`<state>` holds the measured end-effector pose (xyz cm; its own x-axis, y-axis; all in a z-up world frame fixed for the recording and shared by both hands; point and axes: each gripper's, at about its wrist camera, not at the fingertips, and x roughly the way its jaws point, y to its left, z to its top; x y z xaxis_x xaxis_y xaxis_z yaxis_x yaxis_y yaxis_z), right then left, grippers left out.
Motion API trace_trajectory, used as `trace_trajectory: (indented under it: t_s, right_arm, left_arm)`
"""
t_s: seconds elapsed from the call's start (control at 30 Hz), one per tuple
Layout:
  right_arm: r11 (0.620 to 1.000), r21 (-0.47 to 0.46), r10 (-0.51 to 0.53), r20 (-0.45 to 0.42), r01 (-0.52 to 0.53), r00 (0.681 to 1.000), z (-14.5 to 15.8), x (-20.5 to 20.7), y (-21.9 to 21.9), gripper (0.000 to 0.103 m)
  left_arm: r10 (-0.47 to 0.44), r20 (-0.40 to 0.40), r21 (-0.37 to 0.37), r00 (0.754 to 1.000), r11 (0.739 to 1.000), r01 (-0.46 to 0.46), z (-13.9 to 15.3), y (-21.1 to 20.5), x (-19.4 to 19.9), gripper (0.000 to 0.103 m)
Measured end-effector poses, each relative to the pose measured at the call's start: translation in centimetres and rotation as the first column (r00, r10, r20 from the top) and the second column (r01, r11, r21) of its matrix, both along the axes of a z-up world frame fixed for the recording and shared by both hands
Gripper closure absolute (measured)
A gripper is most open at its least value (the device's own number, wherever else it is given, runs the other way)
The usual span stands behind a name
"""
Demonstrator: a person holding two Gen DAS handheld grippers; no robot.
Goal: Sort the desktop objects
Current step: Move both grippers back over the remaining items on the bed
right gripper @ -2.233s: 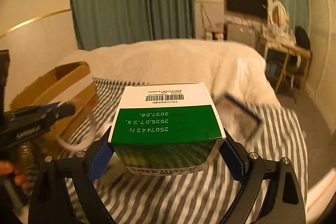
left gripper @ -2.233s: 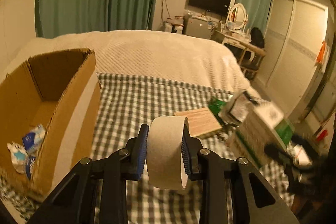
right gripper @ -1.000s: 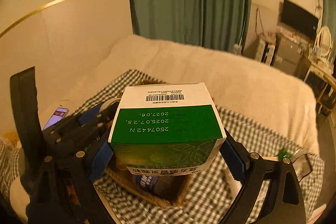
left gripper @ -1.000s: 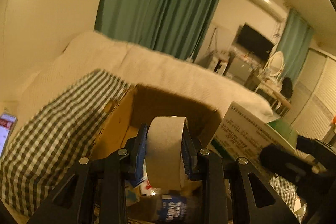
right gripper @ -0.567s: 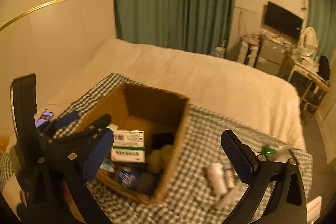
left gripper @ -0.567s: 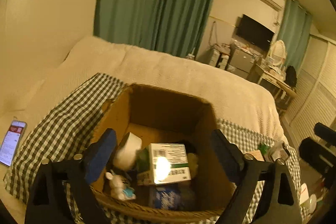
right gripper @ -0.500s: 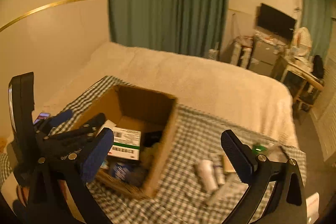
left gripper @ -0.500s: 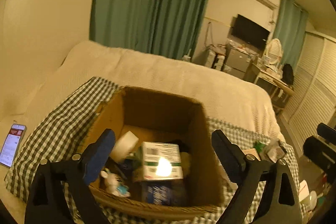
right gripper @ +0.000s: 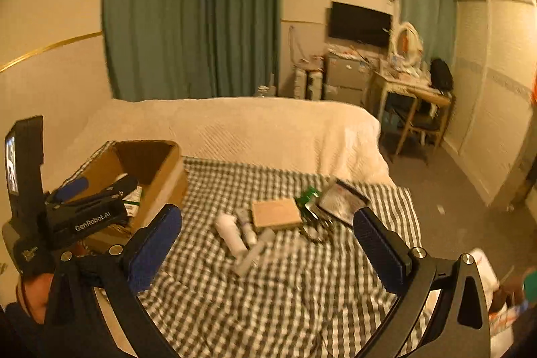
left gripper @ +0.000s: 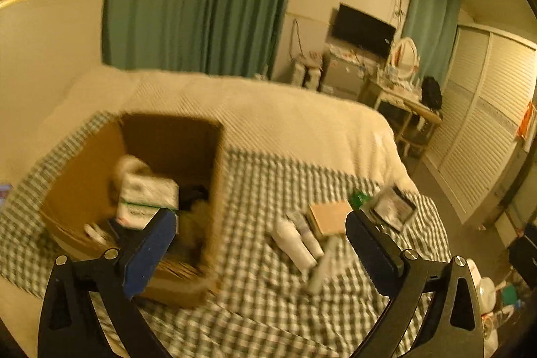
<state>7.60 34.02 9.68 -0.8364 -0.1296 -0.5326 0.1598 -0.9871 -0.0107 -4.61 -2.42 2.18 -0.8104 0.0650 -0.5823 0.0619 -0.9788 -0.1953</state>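
Observation:
An open cardboard box (left gripper: 84,190) stands at the left of the checked cloth (left gripper: 261,190). A green-and-white carton (left gripper: 147,195) and a pale tape roll (left gripper: 129,165) lie inside it. My left gripper (left gripper: 261,244) hangs empty between the box and the loose items, its jaws still opening. On the cloth lie a white bottle (right gripper: 230,232), a tube (right gripper: 255,252), a wooden block (right gripper: 275,213), a green packet (right gripper: 308,195) and a black-framed item (right gripper: 339,200). My right gripper (right gripper: 266,235) is open and empty above them. The left gripper (right gripper: 100,187) shows beside the box (right gripper: 167,176).
A cream bed cover (right gripper: 251,130) rises behind the cloth. A phone (left gripper: 3,190) lies at the far left edge. A white bag (right gripper: 483,267) sits low on the right. A desk with a chair (right gripper: 416,109) stands at the back right. A hand (right gripper: 33,294) holds the left gripper.
Both grippers opened over the box and let go of the tape roll and the green carton, which now lie inside. Both have since swung right, toward the loose items.

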Motion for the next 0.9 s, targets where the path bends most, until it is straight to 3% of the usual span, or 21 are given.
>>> trace_trajectory:
  t_s: [0.13, 0.23, 0.6, 0.9]
  right_arm:
    - [0.998, -0.059, -0.023, 0.056, 0.026, 0.998, -3.2, -0.8, 2.9, 0.0]
    - [0.992, -0.094, -0.071, 0.101, 0.081, 0.992, -6.4, -2.2, 5.6, 0.0]
    - [0.989, -0.065, -0.123, 0.144, 0.133, 0.982, -12.7, -6.9, 8.4, 0.0]
    - [0.986, -0.064, -0.14, 0.158, 0.152, 0.977, -16.5, -13.9, 10.0, 0.0]
  left_arm:
    - [-0.041, 0.07, 0.045, 0.997, 0.998, 0.037, -3.4, 1.8, -1.1, 0.0]
    - [-0.047, 0.098, 0.028, 0.994, 0.999, 0.045, -6.1, 3.4, -1.9, 0.0]
    - [-0.007, 0.207, 0.028, 0.978, 1.0, 0.001, -13.2, 5.8, -6.9, 0.0]
    - [0.066, 0.268, 0.003, 0.961, 0.998, -0.069, -17.9, 6.4, -12.1, 0.0]
